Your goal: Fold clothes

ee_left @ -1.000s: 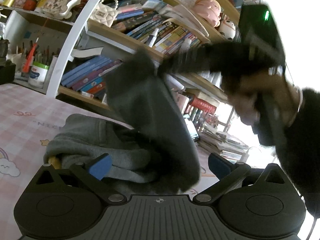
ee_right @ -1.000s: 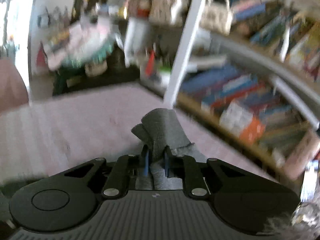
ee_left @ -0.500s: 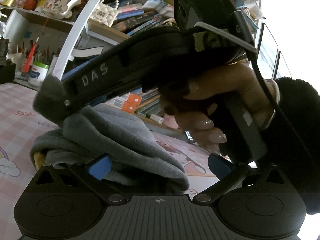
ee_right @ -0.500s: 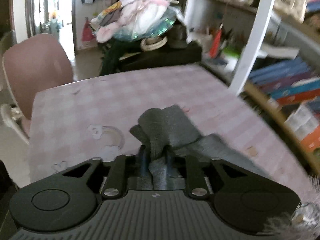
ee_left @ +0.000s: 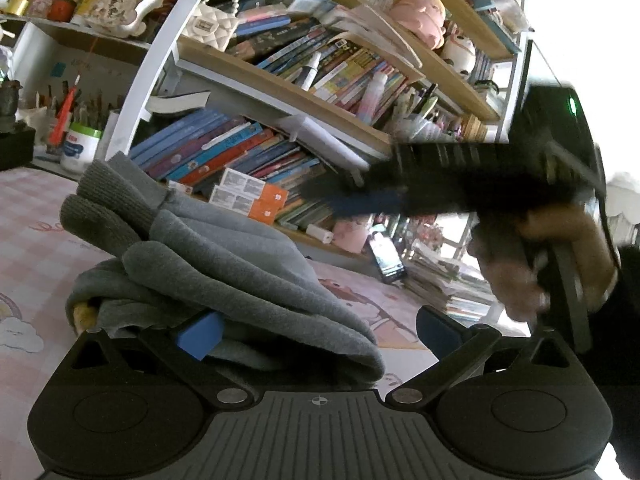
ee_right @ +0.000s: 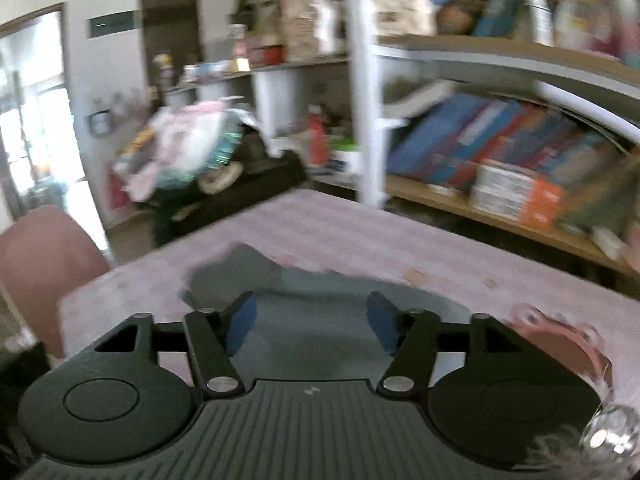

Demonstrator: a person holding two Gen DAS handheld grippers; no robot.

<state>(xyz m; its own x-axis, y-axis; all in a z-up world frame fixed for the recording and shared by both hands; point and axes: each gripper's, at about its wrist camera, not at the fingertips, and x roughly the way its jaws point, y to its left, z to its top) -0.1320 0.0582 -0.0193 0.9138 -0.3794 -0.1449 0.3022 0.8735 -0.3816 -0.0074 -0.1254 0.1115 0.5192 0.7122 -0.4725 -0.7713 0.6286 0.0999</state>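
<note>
Looking lower left of my left view, the grey garment (ee_left: 224, 280) lies bunched on the checked table (ee_left: 24, 216); left gripper (ee_left: 316, 332) and right gripper (ee_right: 312, 322) both gape, gripping nothing.

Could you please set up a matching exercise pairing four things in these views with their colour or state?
Things:
1. left gripper
2. grey garment
3. chair
4. right gripper

States:
A. pink, beside the table's far end
B. open, with grey fabric lying between its fingers
C. bunched in a heap on the checked tablecloth
D. open, raised above the garment

Pairs: 1-B, 2-C, 3-A, 4-D
</note>
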